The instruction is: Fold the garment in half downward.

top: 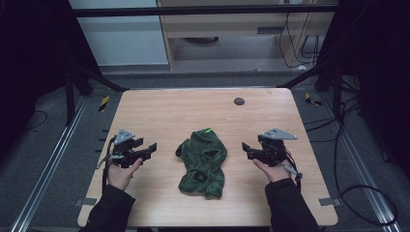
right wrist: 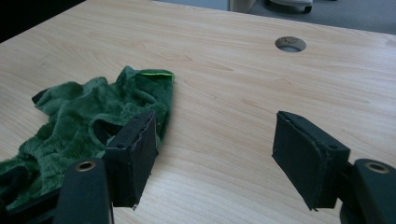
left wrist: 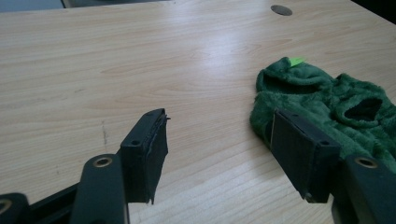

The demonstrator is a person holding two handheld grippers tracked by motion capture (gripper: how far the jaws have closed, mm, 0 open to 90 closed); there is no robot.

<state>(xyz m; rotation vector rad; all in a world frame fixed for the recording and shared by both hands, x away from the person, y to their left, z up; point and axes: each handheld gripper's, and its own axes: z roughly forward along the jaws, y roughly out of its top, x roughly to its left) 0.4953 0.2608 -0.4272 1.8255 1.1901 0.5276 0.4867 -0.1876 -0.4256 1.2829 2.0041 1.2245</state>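
Note:
A crumpled dark green fleece garment (top: pixel 203 162) with a bright green tag lies on the wooden table (top: pixel 164 106), near its middle. My left gripper (top: pixel 148 150) hovers to the left of it, held in a hand, jaws open and pointing toward the cloth. In the left gripper view the open gripper (left wrist: pixel 219 121) has bare wood between its jaws, and the garment (left wrist: pixel 327 93) lies beyond the right one. My right gripper (top: pixel 247 147) hovers to the right of the cloth, also open. In the right gripper view the gripper (right wrist: pixel 215 123) holds nothing, and the garment (right wrist: pixel 88 116) sits behind its left jaw.
A round cable hole (top: pixel 239 101) is set in the table's far side, also seen as the hole (right wrist: pixel 290 44) beyond the right gripper. Black frame posts and cables (top: pixel 348 140) stand around the table on a grey floor. Pale cabinets stand at the back.

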